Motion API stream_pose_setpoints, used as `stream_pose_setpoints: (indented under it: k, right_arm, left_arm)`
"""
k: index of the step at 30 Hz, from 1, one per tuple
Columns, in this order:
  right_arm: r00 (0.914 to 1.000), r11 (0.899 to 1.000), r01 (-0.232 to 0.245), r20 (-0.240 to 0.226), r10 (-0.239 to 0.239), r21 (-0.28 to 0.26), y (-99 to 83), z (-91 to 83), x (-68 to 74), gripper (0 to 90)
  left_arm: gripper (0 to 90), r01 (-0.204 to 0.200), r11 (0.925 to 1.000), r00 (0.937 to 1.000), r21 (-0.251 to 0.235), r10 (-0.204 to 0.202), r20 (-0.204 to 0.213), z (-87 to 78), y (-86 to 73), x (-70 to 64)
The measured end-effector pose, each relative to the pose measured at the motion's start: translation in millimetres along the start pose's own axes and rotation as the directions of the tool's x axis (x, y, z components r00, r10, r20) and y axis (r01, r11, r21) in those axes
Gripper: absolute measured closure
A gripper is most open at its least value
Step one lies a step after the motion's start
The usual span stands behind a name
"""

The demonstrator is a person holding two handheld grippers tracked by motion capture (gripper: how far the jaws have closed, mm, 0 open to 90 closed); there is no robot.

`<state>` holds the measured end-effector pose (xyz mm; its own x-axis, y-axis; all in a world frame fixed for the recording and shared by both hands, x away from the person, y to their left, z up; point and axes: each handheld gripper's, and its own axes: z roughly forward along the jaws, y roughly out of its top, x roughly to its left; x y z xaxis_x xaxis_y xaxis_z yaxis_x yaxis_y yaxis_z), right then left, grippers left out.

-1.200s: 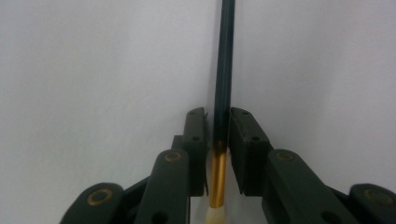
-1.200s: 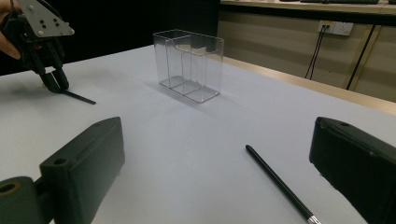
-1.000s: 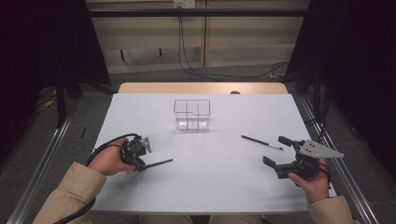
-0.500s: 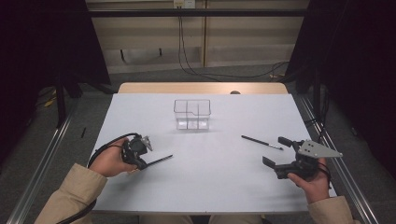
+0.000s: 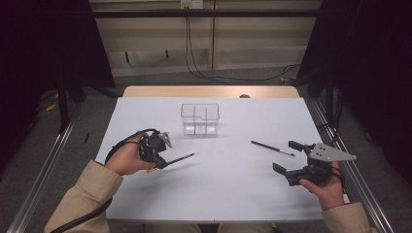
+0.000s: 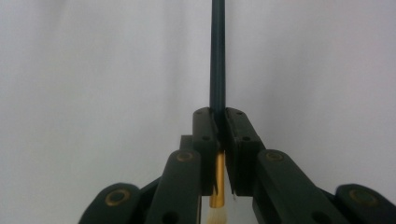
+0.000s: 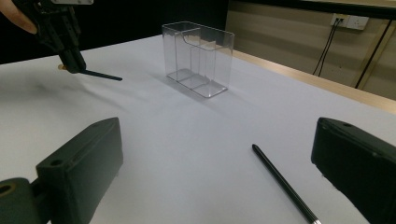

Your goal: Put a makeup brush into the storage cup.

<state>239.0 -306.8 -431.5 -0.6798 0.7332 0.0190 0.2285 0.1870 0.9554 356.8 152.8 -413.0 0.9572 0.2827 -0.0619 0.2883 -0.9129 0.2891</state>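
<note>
I'm working in a lab recording bay: black curtains [image 5: 43, 43] flank the white table [image 5: 233, 189], wall sockets [image 5: 191, 4] and cables [image 5: 194, 48] behind it.

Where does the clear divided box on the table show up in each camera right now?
High view: the clear box stands at centre, towards the table's far edge.
Left gripper view: not in it.
Right gripper view: upper centre.
Shared landmark: the loose black pen on the sheet.

White table [image 5: 233, 189] carries a clear organizer [image 5: 200, 119] and, seemingly, a pen [image 5: 272, 148].
</note>
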Motion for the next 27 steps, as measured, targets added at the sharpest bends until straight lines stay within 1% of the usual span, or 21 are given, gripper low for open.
stream_pose_setpoints:
  k: [1, 2, 3, 5, 6, 7, 9, 10, 11, 13, 14, 15, 16, 17, 23, 24, 26, 27]
  right_arm:
    - [1.0, 1.0, 0.003, -0.004, -0.003, 0.001, 1.4, 1.8, 0.4, 1.6]
    - [0.9999, 1.0, 0.011, -0.005, -0.011, 0.007, 3.0, 4.2, 0.7, 1.6]
    - [0.9999, 1.0, 0.013, -0.011, -0.013, 0.01, 4.0, 6.3, 1.0, 1.6]
    - [0.9997, 1.0, 0.012, -0.023, -0.012, 0.017, 5.1, 10.2, 1.1, 1.4]
    - [0.9995, 1.0, 0.013, -0.028, -0.012, 0.018, 5.6, 12.3, 1.4, 1.4]
    - [0.9994, 1.0, 0.013, -0.031, -0.013, 0.022, 6.1, 13.8, 1.9, 1.4]
    - [0.9992, 1.0, 0.014, -0.038, -0.013, 0.023, 7.0, 16.8, 2.9, 1.4]
    - [0.999, 1.0, 0.015, -0.042, -0.014, 0.023, 7.3, 17.8, 3.1, 1.4]
    - [0.9989, 1.0, 0.015, -0.044, -0.014, 0.025, 7.7, 19.0, 3.6, 1.4]
    - [0.9987, 1.0, 0.016, -0.049, -0.014, 0.025, 8.2, 21.3, 4.1, 1.4]
    - [0.9986, 1.0, 0.016, -0.051, -0.015, 0.024, 8.5, 22.2, 4.3, 1.4]
    - [0.9985, 1.0, 0.016, -0.052, -0.015, 0.023, 8.8, 23.1, 4.6, 1.4]
    - [0.9984, 1.0, 0.016, -0.054, -0.015, 0.021, 8.9, 23.5, 4.7, 1.4]
    - [0.9983, 1.0, 0.017, -0.056, -0.015, 0.019, 9.0, 24.0, 4.8, 1.4]
    - [0.9983, 1.0, 0.015, -0.056, -0.014, 0.016, 8.9, 23.7, 4.8, 1.4]
    - [0.9984, 1.0, 0.017, -0.055, -0.016, 0.014, 8.8, 23.6, 4.8, 1.4]
    - [0.9984, 1.0, 0.017, -0.055, -0.016, 0.015, 8.5, 23.6, 4.8, 1.4]
    - [0.9984, 1.0, 0.018, -0.055, -0.017, 0.015, 8.4, 23.6, 4.8, 1.4]
  left_arm:
    - [83.7, -0.021, 0.9998, 0.9998, 0.004, 0.022, -0.004, -1.3, 3.9, -0.1]
    - [83.7, -0.023, 0.9997, 0.9997, 0.001, 0.023, 0.001, -1.7, 6.9, -1.1]
    - [83.7, -0.017, 0.9997, 0.9998, -0.016, 0.017, 0.001, -1.4, 9.8, -2.5]
    - [83.7, -0.016, 0.9994, 0.9998, -0.03, 0.017, 0.007, -1.9, 15.9, -5.0]
    - [83.7, -0.027, 0.999, 0.9996, -0.035, 0.027, 0.009, -2.1, 19.2, -5.9]
    - [83.7, -0.058, 0.9982, 0.9982, -0.016, 0.058, 0.013, -3.7, 22.7, -5.4]
    - [83.7, -0.073, 0.9972, 0.9972, -0.02, 0.073, 0.014, -3.6, 27.9, -7.1]
    - [83.7, -0.064, 0.9975, 0.9977, -0.031, 0.065, 0.019, -3.2, 30.5, -8.5]
    - [83.7, -0.078, 0.9966, 0.9967, -0.027, 0.079, 0.018, -3.2, 33.2, -8.7]
    - [83.7, -0.093, 0.9952, 0.9955, -0.03, 0.094, 0.017, -3.2, 38.6, -9.4]
    - [83.7, -0.091, 0.9953, 0.9955, -0.034, 0.092, 0.023, -2.2, 41.9, -10.7]
    - [83.7, -0.095, 0.9949, 0.9952, -0.033, 0.096, 0.022, -1.9, 44.0, -11.3]
    - [83.7, -0.11, 0.9935, 0.9936, -0.029, 0.111, 0.025, -1.9, 46.9, -11.3]
    - [83.7, -0.107, 0.9936, 0.9937, -0.036, 0.108, 0.03, -0.7, 49.4, -12.8]
    - [83.7, -0.131, 0.9906, 0.9906, -0.038, 0.133, 0.034, 2.3, 63.5, -17.8]
    - [83.7, -0.144, 0.9889, 0.9887, -0.036, 0.145, 0.036, 2.1, 66.5, -18.3]
    - [83.7, -0.148, 0.988, 0.9876, -0.043, 0.15, 0.046, 2.3, 70.2, -19.8]
    - [83.7, -0.152, 0.9875, 0.9875, -0.044, 0.153, 0.037, 2.2, 72.8, -21.0]
